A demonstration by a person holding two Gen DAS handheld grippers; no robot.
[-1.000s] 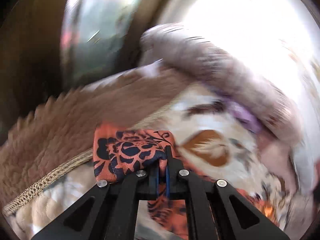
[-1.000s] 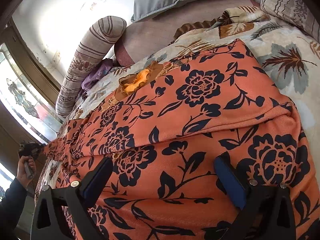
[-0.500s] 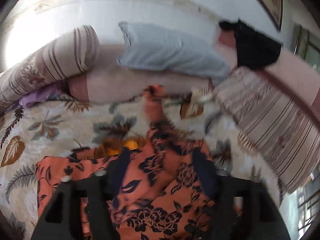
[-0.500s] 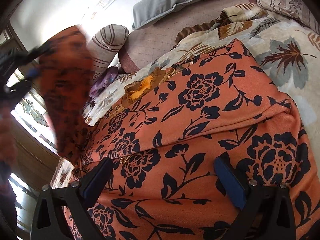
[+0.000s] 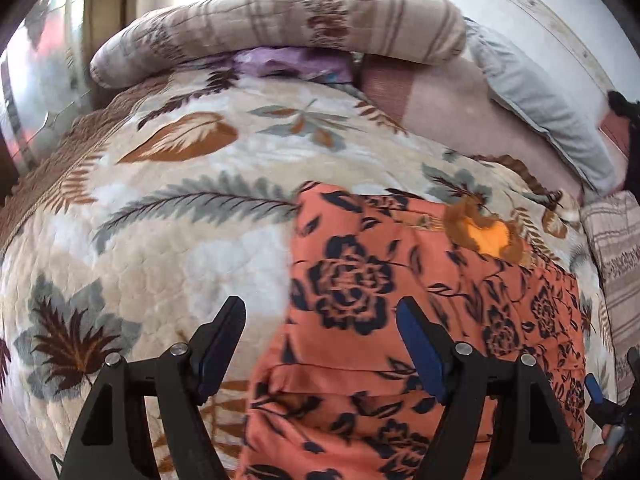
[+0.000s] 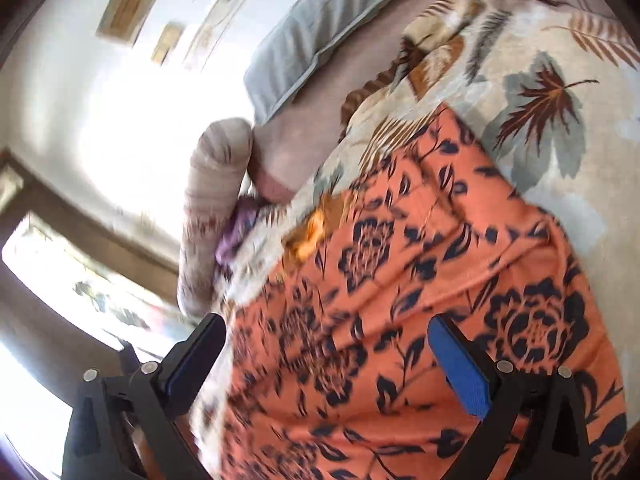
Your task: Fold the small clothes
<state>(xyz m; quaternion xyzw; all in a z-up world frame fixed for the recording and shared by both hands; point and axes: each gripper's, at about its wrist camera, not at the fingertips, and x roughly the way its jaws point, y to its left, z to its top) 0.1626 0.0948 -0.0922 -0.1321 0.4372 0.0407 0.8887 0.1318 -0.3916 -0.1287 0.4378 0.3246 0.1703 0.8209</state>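
An orange garment with dark blue flowers (image 5: 360, 280) lies folded over on a leaf-patterned bedspread (image 5: 160, 220). It has a brown and yellow patch (image 5: 486, 236) near its far edge. My left gripper (image 5: 320, 332) is open and empty, hovering over the garment's left edge. My right gripper (image 6: 326, 356) is open and empty, tilted, just above the same garment (image 6: 400, 300). The right gripper's fingertip also shows at the lower right of the left wrist view (image 5: 594, 390).
A striped bolster (image 5: 280, 24) and a purple cloth (image 5: 292, 62) lie at the head of the bed. A grey pillow (image 5: 540, 100) leans against the pink headboard. Another striped cushion (image 5: 616, 248) sits at the right. A window frame is at the left.
My left gripper held a corner of the garment, carried it across over the rest, and let go; it is now open. The right gripper has tilted and shifted while staying open.
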